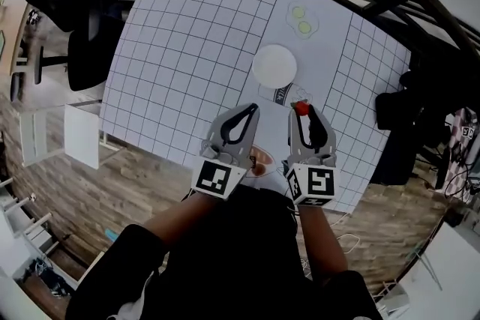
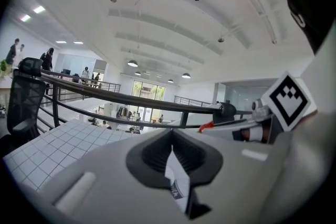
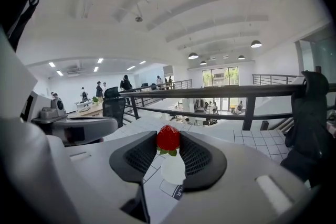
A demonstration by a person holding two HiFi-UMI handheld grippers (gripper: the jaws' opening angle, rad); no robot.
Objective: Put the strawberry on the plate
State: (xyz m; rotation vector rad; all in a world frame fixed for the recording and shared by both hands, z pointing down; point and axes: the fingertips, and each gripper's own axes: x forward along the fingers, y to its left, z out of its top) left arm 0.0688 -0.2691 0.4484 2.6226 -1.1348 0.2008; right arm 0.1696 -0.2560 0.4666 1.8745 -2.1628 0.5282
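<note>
Gridded table (image 1: 187, 49), white plate (image 1: 274, 65) just above centre frame. Right gripper (image 1: 302, 115), lower right, pinches the strawberry (image 3: 168, 139) at its tips; the plate lies up-left, near. Left gripper (image 1: 248, 113) closed, empty.

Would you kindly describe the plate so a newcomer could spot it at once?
Start at the white gridded table and follow its plain, unlined strip right of centre. The plate lies there, between the red strawberry nearer the person and a card with two green spots farther off. It is the only round, plain white disc.
</note>
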